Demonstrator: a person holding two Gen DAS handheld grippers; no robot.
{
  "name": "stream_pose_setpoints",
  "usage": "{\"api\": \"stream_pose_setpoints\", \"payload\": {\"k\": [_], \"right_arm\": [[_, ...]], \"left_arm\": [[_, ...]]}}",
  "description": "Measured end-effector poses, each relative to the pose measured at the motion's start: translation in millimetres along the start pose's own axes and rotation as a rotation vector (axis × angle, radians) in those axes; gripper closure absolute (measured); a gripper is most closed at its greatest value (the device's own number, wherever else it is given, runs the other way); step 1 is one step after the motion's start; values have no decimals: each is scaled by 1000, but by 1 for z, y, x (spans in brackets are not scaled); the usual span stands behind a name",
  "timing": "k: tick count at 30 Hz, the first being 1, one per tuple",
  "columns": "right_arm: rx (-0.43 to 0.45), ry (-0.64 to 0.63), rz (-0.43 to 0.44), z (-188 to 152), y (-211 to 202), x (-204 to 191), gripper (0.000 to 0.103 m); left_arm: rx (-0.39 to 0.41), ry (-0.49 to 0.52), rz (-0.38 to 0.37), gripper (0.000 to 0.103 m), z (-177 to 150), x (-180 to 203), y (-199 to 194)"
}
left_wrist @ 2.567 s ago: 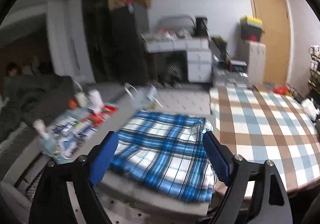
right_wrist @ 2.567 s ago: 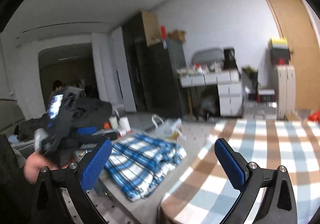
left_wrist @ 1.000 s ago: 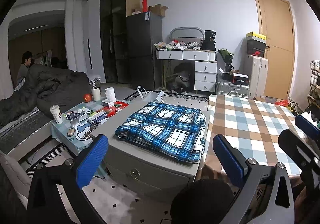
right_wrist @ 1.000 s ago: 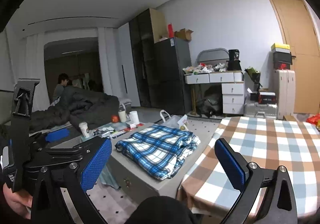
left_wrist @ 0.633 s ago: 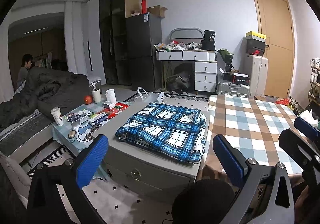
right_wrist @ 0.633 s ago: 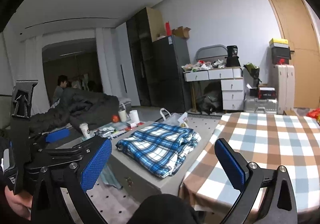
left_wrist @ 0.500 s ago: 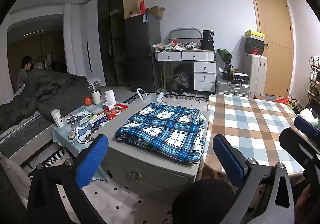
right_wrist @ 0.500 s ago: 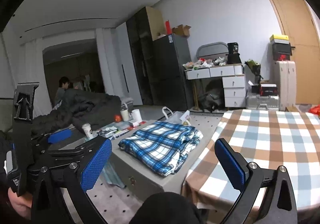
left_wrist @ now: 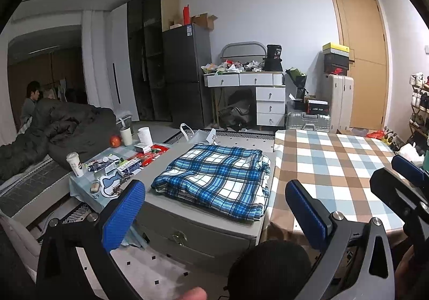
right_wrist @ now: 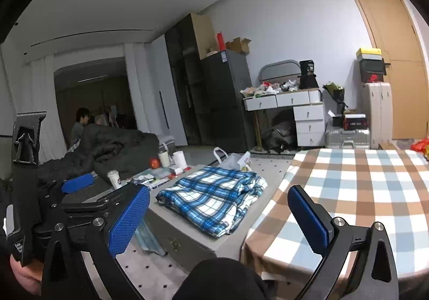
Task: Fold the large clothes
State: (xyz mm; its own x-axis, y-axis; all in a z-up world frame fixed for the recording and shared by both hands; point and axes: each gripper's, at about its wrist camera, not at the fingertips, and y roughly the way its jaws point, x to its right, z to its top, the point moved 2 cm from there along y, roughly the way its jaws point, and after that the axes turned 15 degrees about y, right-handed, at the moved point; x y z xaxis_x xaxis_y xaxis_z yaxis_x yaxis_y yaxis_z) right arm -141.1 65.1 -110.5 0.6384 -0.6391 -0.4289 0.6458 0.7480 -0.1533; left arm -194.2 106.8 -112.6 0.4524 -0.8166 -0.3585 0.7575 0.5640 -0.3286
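Both grippers held back from the work, jaws wide, nothing in them.

Left gripper (left_wrist: pixel 214 209) and right gripper (right_wrist: pixel 218 213) hang above the floor, well apart from the blue plaid garment (left_wrist: pixel 214 176). Garment lies folded in a rough rectangle on the grey drawer unit (left_wrist: pixel 193 233), layered edges bunched along its right side. Checked tablecloth (left_wrist: pixel 332 163) just beside it, to the right. Cluttered low table (left_wrist: pixel 107 166) with cups to the left. A person (right_wrist: pixel 80 123) sits far back, behind a dark duvet.
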Motion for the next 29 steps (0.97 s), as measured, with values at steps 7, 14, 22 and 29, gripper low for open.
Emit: {"api": "stream_pose_setpoints", "payload": {"k": [7, 14, 22, 29], "right_arm": [[6, -2, 3, 0, -1, -1, 0], [9, 0, -4, -2, -3, -2, 0], [9, 4, 0, -3, -5, -3, 0], [8, 28, -6, -4, 1, 0, 0]], "left_arm": [[-6, -1, -2, 1, -1, 2, 1], [-3, 2, -4, 1, 0, 0, 2], [-12, 6, -12, 1, 0, 1, 6], [-17, 0, -29, 1, -1, 4, 9]]}}
